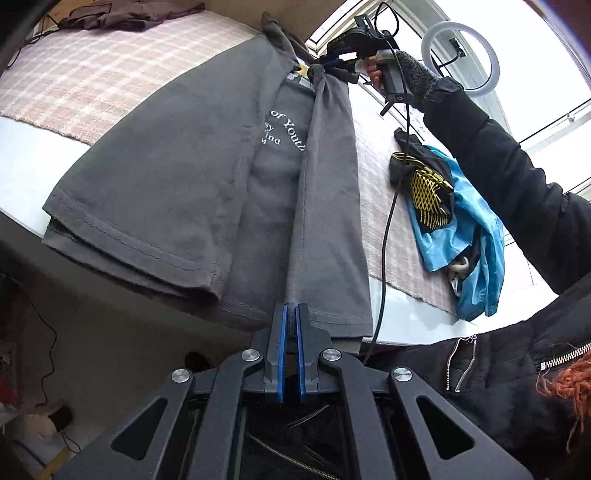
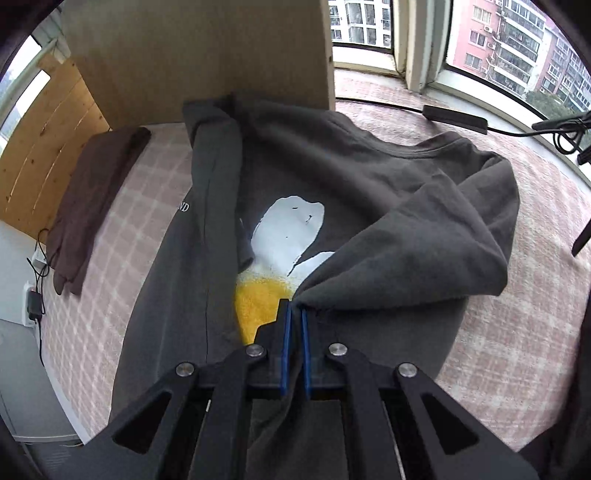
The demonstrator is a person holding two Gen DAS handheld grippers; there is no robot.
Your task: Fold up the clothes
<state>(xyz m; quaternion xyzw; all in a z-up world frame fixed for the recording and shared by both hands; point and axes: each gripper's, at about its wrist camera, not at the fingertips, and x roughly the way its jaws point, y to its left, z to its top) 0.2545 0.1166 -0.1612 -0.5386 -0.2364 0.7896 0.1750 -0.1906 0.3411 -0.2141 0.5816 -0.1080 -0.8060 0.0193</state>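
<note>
Both grippers' jaws clamped on lengthwise-folded shirt [image 1: 166,177]

Home bedroom: pink checked bedspread [image 2: 498,332], bay window [image 2: 480,55] upper right facing apartment blocks [image 2: 517,33], wood panelling [image 2: 44,147] left.

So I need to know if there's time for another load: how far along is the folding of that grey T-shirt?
Partway. Done: one side of the grey T-shirt already lies folded over its printed front. In hand: the left gripper is shut on the hem end and the right gripper on the shoulder end of the other side, carrying it across. Left: laying that side down, folding lengthwise, then the blue garment.
</note>
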